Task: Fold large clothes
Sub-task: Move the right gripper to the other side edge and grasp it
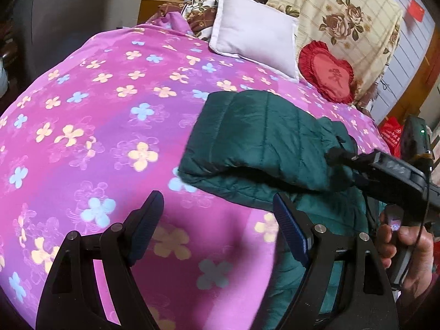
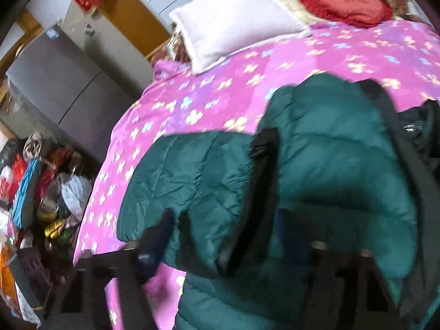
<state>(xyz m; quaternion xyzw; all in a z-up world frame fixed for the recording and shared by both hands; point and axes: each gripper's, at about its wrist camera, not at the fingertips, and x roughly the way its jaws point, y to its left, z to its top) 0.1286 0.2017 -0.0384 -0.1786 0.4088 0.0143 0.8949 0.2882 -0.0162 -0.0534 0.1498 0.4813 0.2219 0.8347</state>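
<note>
The left tongs (image 1: 217,220) hang spread wide above the pink flowered quilt (image 1: 96,137), gripping nothing; their right-hand pad (image 1: 291,231) sits just at the edge of the green puffer jacket (image 1: 264,143), which lies ahead and to the right of them. That spread looks like readiness to take a hem or corner of the padding. The right tongs (image 1: 334,155) reach in from the right and press their tips against the jacket's upper fold. In their own view, blurred by motion, their left finger (image 2: 156,236) shows dark at the jacket's near edge, while the right one is lost against the green fabric. I cannot tell whether they are clenched on cloth or merely resting on it.

The jacket (image 2: 302,192) sits partly doubled over, one quilted panel laid across the rest, probably so that the bulk stays flat on the soft bed while the next fold is made. Beyond both tongs, at the far end of the quilt, lie a white pillow (image 1: 255,30) and a red heart cushion (image 1: 327,73), well apart from the work.
</note>
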